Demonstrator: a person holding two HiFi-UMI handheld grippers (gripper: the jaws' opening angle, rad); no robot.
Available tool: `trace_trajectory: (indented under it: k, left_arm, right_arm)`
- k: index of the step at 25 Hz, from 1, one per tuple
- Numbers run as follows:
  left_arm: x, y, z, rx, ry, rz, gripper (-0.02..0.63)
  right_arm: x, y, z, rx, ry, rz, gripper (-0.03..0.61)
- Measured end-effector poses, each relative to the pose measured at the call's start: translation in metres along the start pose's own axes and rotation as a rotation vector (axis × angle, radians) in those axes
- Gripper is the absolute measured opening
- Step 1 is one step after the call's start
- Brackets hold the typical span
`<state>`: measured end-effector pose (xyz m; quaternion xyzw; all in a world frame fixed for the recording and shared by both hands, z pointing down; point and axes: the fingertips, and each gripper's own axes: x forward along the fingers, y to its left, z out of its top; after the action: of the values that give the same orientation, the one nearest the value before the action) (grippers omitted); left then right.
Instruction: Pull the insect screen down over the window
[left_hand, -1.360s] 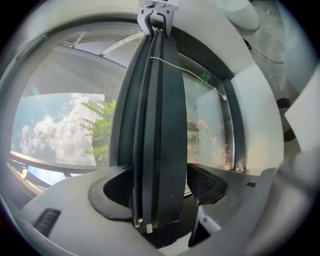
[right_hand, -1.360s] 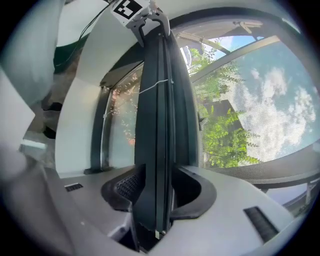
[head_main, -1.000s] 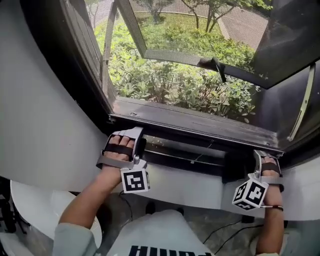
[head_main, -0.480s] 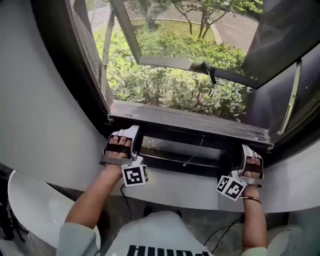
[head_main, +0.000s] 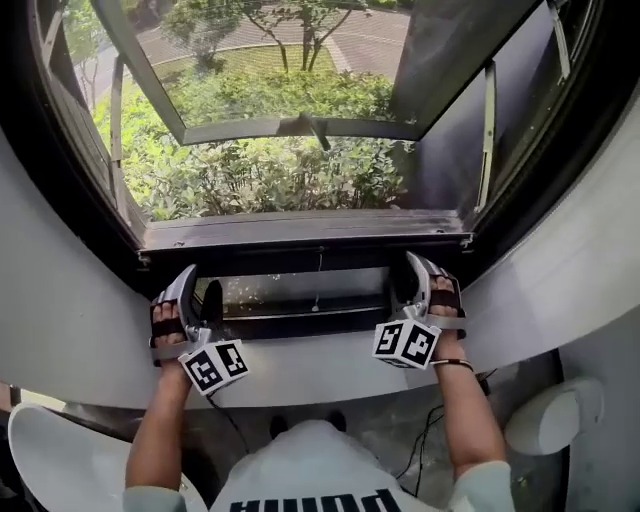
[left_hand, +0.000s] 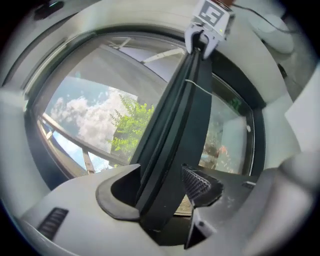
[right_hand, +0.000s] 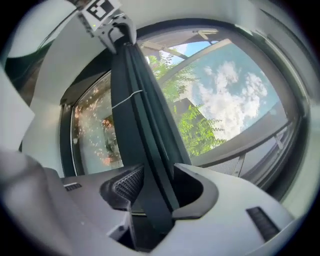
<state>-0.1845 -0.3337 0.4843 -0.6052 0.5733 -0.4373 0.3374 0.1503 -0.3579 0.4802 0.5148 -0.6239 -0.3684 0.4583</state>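
Observation:
The insect screen's dark bottom bar (head_main: 300, 258) lies low across the window, just above the sill. My left gripper (head_main: 192, 285) holds its left end and my right gripper (head_main: 418, 272) its right end. In the left gripper view the bar (left_hand: 175, 125) runs between the jaws of my left gripper (left_hand: 160, 180) up to the right gripper's marker cube (left_hand: 206, 22). These jaws are closing, and the ribbed pad (left_hand: 200, 184) touches the bar. In the right gripper view my right gripper (right_hand: 157, 182) clamps the same bar (right_hand: 137, 115).
An outward-opened sash (head_main: 290, 128) hangs over green shrubs (head_main: 250, 170) outside. A white curved wall (head_main: 60, 330) frames the window on both sides. A thin white cord (head_main: 319, 280) crosses the strip below the bar. A white rounded object (head_main: 555, 415) sits at the lower right.
My right gripper has moved up and left from the white sill onto the bar's right end. The left gripper has stayed at the left end. The head view now faces the window squarely.

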Motion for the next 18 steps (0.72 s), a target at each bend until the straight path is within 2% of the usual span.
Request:
trace_trajectory:
  k: [3,7,8,10,13,18]
  left_arm:
    - [-0.019,-0.003,0.015,-0.326,-0.058,-0.061,0.192]
    - [-0.040,-0.009,0.030,-0.807,-0.162,-0.179,0.017]
    - [-0.045,-0.015,0.031,-0.887,-0.169,-0.210,0.014]
    - [-0.057,-0.029,0.031,-0.965,-0.166,-0.252,0.014]
    - [-0.075,-0.053,0.037,-0.990,-0.188,-0.303,0.012]
    - [-0.103,-0.110,0.034,-1.079,-0.195,-0.486,0.013]
  right_arm:
    - [-0.016,0.002,0.006,0.251,-0.026,0.027,0.186]
    - [-0.043,0.013,0.019,0.673,-0.070,0.097,0.173]
    - [-0.051,0.015,0.021,0.763,-0.079,0.099,0.153]
    - [-0.068,0.021,0.025,0.892,-0.096,0.100,0.093]
    - [-0.091,0.039,0.029,0.990,-0.105,0.113,0.018]
    - [-0.131,0.092,0.027,1.068,-0.013,0.132,0.008]
